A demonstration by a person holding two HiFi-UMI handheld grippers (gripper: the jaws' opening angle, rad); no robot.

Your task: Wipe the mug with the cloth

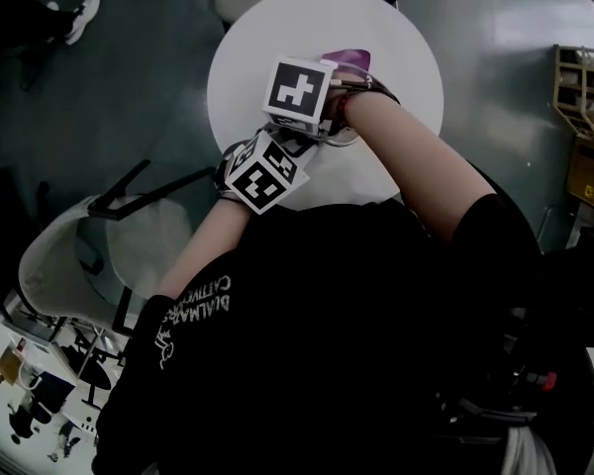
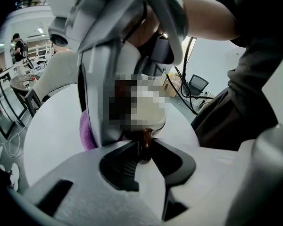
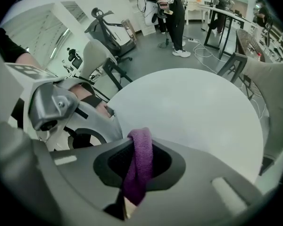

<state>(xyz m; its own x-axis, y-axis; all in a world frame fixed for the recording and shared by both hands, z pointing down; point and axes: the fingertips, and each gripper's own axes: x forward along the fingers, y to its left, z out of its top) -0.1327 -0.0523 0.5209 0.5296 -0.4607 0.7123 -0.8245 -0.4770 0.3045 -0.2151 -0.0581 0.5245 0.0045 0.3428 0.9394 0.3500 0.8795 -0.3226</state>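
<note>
Left gripper [image 2: 145,157] pinches the glossy brown handle of the brown-and-cream mug [image 2: 145,138], held above the round white table [image 3: 203,117]. Right gripper [image 3: 137,171] clamps the purple knitted cloth [image 3: 141,147]. Effective wiping likely requires a steady mug and firm cloth contact.

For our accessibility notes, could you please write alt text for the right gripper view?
A purple cloth is pinched between the right gripper's jaws, above a round white table. The left gripper sits close at left; chairs and standing people fill the room behind.
</note>
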